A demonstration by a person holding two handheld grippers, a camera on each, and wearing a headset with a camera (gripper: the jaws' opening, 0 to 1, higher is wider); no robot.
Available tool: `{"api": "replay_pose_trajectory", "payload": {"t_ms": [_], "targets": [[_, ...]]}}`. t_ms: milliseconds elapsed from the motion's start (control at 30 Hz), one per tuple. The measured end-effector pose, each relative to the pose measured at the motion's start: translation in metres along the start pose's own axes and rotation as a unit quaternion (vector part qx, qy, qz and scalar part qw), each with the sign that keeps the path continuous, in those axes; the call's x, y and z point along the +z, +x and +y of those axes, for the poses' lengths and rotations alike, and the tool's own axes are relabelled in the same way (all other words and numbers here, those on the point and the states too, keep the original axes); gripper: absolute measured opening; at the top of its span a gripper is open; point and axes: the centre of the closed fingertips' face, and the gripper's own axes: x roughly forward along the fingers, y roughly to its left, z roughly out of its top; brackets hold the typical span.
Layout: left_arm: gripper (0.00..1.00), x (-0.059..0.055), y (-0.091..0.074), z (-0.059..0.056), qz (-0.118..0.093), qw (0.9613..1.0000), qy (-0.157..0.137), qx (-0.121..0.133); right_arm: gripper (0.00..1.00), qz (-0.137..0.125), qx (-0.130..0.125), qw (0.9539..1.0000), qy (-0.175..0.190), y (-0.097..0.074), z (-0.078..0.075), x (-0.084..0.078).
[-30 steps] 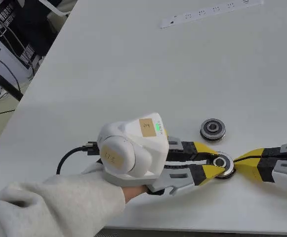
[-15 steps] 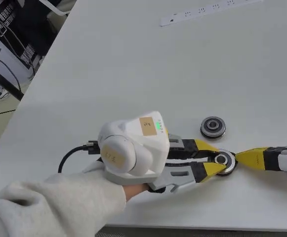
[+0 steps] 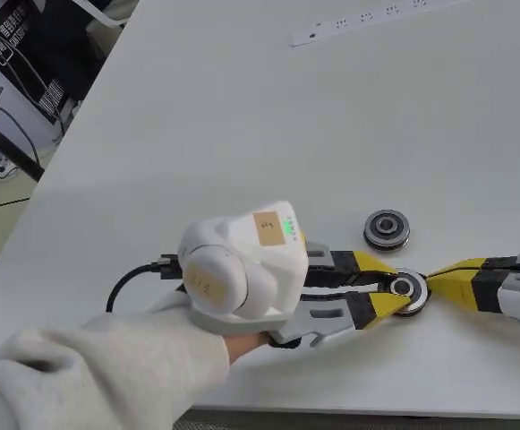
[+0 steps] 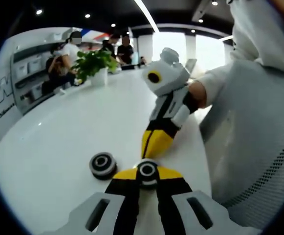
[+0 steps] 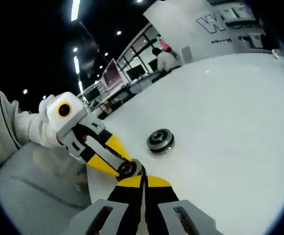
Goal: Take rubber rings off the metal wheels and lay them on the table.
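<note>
A metal wheel with a black rubber ring (image 3: 404,289) lies on the white table (image 3: 242,134), and my left gripper (image 3: 390,288) is shut on it, one yellow jaw tip on each side. In the left gripper view the same wheel (image 4: 147,170) sits between the tips. My right gripper (image 3: 430,284) comes in from the right, shut, with its pointed tips against that wheel's rim (image 5: 129,168). Whether rubber is pinched between them I cannot tell. A second ringed wheel (image 3: 386,229) (image 4: 102,164) (image 5: 160,139) lies loose just beyond.
A white power strip (image 3: 367,20) lies at the far edge of the table. The left gripper's black cable (image 3: 130,280) trails near the front edge. Beyond the table's left edge are chairs and cables on the floor (image 3: 9,81).
The right gripper's body has drawn back a little to the right while its tips stay at the wheel's rim. The left gripper and both wheels have hardly moved.
</note>
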Motion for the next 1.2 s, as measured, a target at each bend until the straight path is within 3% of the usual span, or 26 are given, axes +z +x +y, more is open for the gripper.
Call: {"api": "replay_pose_trajectory", "payload": {"t_ms": [67, 367, 433, 567, 633, 667, 700, 767, 933, 1000, 1100, 1200], "targets": [[0.13, 0.000, 0.000, 0.000, 0.000, 1.0000, 0.000, 0.000, 0.00, 0.014, -0.014, 0.9984, -0.053, 0.001, 0.002, 0.000], [0.13, 0.000, 0.000, 0.001, 0.001, 1.0000, -0.002, 0.003, 0.00, 0.021, -0.023, 0.9933, -0.111, 0.003, 0.000, 0.000], [0.13, 0.000, 0.000, 0.001, 0.001, 1.0000, -0.001, 0.003, 0.00, 0.020, -0.024, 0.9936, -0.108, 0.003, -0.001, 0.001], [0.13, 0.000, 0.000, 0.002, 0.001, 1.0000, -0.001, 0.002, 0.00, 0.018, -0.014, 0.9990, -0.038, 0.002, -0.002, 0.000], [0.13, 0.000, 0.000, 0.001, 0.001, 1.0000, 0.000, 0.001, 0.00, 0.002, 0.004, 0.9991, 0.042, 0.000, -0.003, 0.002], [0.13, 0.000, 0.001, 0.001, 0.001, 1.0000, 0.000, 0.001, 0.00, -0.008, 0.018, 0.9970, 0.075, -0.001, -0.002, 0.005], [0.13, 0.000, 0.001, 0.001, 0.001, 1.0000, 0.001, 0.001, 0.00, -0.017, 0.038, 0.9914, 0.124, -0.003, -0.001, 0.006], [0.13, 0.000, 0.001, 0.001, 0.001, 1.0000, 0.001, 0.000, 0.00, -0.028, 0.063, 0.9845, 0.162, -0.007, 0.000, 0.008], [0.13, 0.000, 0.001, 0.000, 0.001, 1.0000, 0.004, -0.003, 0.00, -0.044, 0.089, 0.9697, 0.223, -0.007, 0.002, 0.010], [0.13, 0.000, 0.001, 0.000, 0.001, 1.0000, 0.004, -0.003, 0.00, -0.043, 0.089, 0.9692, 0.226, -0.007, 0.002, 0.008], [0.13, 0.000, 0.001, -0.001, 0.001, 1.0000, 0.004, -0.004, 0.00, -0.042, 0.104, 0.9635, 0.243, -0.006, 0.008, 0.010], [0.13, 0.000, 0.000, 0.000, -0.001, 1.0000, 0.001, -0.004, 0.00, -0.043, 0.108, 0.9617, 0.248, -0.007, 0.011, 0.012]]}}
